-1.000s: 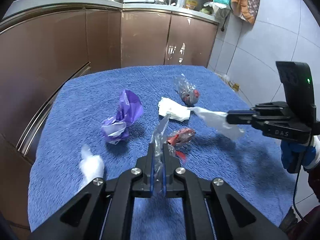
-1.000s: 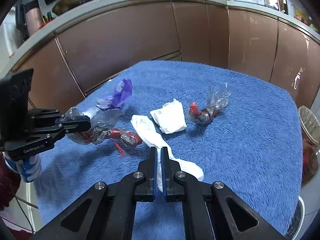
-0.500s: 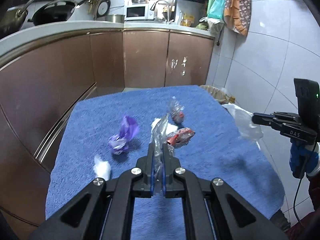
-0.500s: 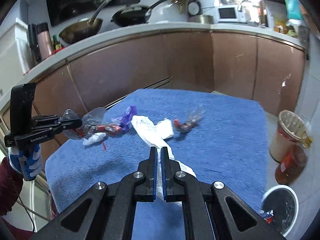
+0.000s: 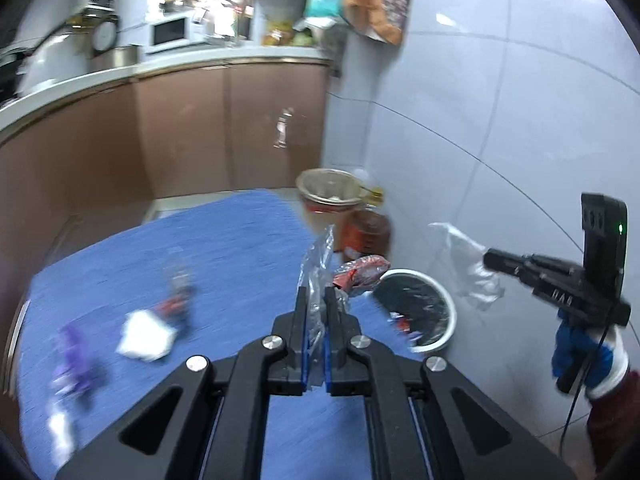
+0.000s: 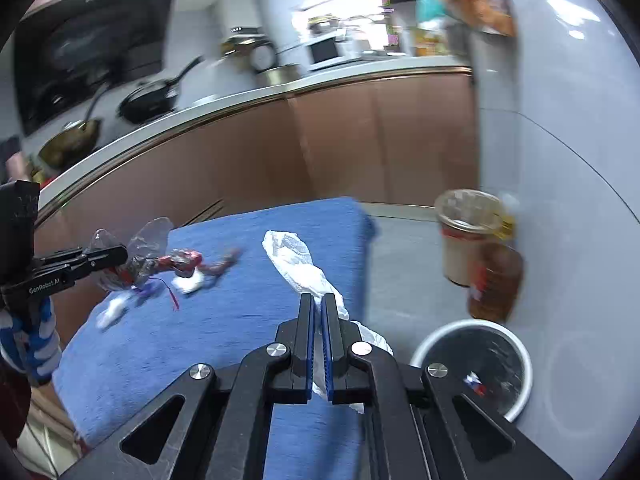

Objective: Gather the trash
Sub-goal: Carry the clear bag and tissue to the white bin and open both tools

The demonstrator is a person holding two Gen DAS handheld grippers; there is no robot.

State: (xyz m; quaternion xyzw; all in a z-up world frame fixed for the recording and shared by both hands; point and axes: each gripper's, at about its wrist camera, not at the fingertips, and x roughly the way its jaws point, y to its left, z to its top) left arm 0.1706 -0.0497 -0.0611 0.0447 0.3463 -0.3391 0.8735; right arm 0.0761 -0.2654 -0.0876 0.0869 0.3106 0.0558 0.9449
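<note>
left gripper pinching clear red-ended wrapper | right gripper pinching white plastic bag | right view alone: pans on stove, 10 o'clock | white bin at 4 o'clock, floor

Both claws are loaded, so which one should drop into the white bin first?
Probably the right. The right claw, shut on the white plastic bag, sits beside the white bin on the floor. The left claw, shut on the clear wrapper with red scrap, is over the blue tablecloth.
</note>
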